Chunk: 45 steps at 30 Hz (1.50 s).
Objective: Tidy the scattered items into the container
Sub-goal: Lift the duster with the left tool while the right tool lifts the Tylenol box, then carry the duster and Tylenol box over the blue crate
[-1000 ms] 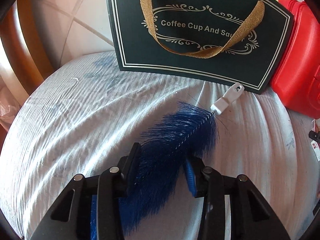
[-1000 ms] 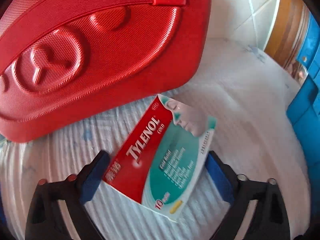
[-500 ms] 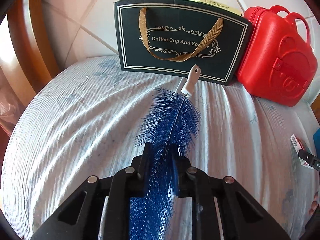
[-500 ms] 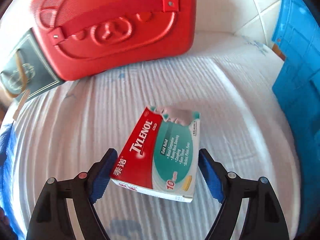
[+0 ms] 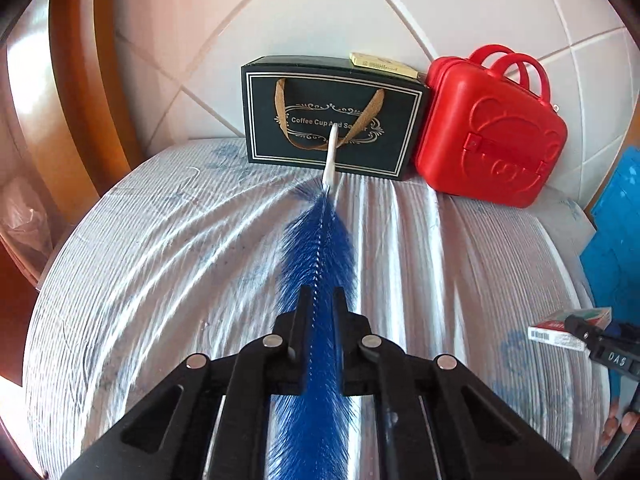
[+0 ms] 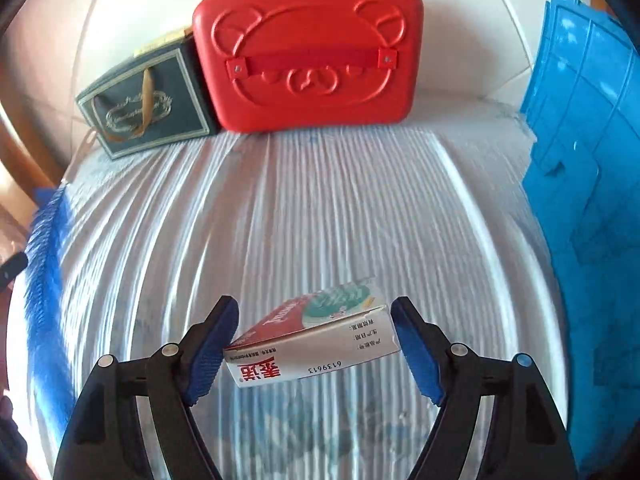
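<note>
- Carrying is the step in hand: both picked-up items are off the cloth-covered worktop (image 5: 160, 264) and, by my reading, on their way to the container.
- Left tongs (image 5: 319, 308) are closing, already pinched tight on the blue bristle brush (image 5: 320, 240), which runs straight out ahead of them; its white handle tip (image 5: 330, 160) points toward the dark gift bag (image 5: 332, 120) at the back edge.
- Right tongs (image 6: 312, 344) are closing too, with the medicine box (image 6: 316, 340) between the blue pads (image 6: 208, 352). The left pad touches the box's corner; the right pad is at its end, and the box hangs tilted, so the hold looks shaky.
- Blue crate (image 6: 580, 160) stands at the worktop's right edge, apparently the container; its opening is not in view.
- Red case (image 6: 308, 52) sits at the back edge, touching the gift bag.
- Next move calls for swinging both loads rightward over the crate's rim, then letting go one at a time, watching that the tilted box does not slip early.
</note>
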Each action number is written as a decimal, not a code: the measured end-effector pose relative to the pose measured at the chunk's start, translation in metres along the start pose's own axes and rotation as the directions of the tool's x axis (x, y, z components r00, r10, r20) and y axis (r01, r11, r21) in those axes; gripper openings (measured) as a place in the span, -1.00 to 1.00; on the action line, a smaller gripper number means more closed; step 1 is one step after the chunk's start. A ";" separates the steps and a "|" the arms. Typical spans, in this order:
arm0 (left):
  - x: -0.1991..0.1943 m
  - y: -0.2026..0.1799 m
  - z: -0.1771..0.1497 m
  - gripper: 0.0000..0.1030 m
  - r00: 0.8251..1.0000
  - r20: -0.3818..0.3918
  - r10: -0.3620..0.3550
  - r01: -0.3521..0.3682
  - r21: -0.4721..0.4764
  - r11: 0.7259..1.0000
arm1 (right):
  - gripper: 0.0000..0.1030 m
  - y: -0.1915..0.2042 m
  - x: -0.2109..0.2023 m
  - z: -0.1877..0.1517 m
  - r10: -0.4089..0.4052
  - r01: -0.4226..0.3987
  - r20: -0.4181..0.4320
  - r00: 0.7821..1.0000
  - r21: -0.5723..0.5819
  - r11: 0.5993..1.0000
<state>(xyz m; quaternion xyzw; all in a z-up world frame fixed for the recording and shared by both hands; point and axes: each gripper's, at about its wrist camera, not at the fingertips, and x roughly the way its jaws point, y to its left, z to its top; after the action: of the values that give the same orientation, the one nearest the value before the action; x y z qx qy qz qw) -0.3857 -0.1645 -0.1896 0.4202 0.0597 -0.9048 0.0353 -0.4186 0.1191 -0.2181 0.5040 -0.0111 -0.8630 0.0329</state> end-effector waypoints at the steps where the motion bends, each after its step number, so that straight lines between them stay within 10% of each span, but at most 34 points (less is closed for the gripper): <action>1: -0.001 -0.003 -0.007 -0.83 1.000 -0.015 -0.003 0.003 0.007 1.000 | 0.53 0.000 0.003 -0.014 -0.005 0.005 -0.029 1.000 -0.002 1.000; 6: 0.028 0.001 -0.040 -0.70 0.990 -0.132 0.046 -0.043 0.023 0.999 | 0.68 -0.010 0.029 -0.066 -0.020 0.021 -0.159 0.987 0.008 1.000; 10: 0.042 0.016 -0.055 0.06 0.984 -0.160 0.084 -0.082 0.015 0.996 | 0.99 -0.017 0.035 -0.075 -0.024 0.030 -0.167 0.986 0.033 0.999; 13: 0.056 0.022 -0.058 0.21 0.980 -0.164 0.111 -0.110 0.019 0.994 | 0.99 -0.015 0.037 -0.070 -0.013 0.019 -0.154 0.988 0.038 0.999; 18: 0.085 0.027 -0.072 0.14 0.968 -0.232 0.096 -0.098 0.004 0.995 | 0.91 -0.009 0.054 -0.067 -0.021 0.025 -0.156 0.988 0.027 0.999; 20: 0.080 0.029 -0.075 -0.63 0.974 -0.210 0.080 -0.085 -0.014 0.996 | 0.42 -0.007 0.060 -0.066 -0.068 0.069 -0.150 0.986 0.001 0.998; 21: 0.077 0.029 -0.075 -0.68 0.974 -0.213 0.077 -0.081 -0.008 0.997 | 0.39 -0.004 0.059 -0.065 -0.078 0.077 -0.141 0.987 -0.015 0.997; 34: -0.067 0.000 -0.060 -0.73 1.000 -0.002 0.029 -0.029 0.013 0.999 | 0.39 0.026 -0.061 -0.062 0.018 -0.015 0.052 0.998 -0.059 0.998; 45: -0.187 -0.044 -0.048 -0.73 0.981 0.179 -0.075 0.062 0.076 0.995 | 0.39 0.025 -0.186 -0.059 0.022 -0.002 0.261 0.965 -0.075 0.997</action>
<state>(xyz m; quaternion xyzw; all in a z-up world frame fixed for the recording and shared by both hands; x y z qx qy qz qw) -0.2335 -0.1119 -0.0738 0.3347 0.0388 -0.9415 -0.0054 -0.2751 0.1074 -0.0837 0.3840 0.0136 -0.9216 0.0551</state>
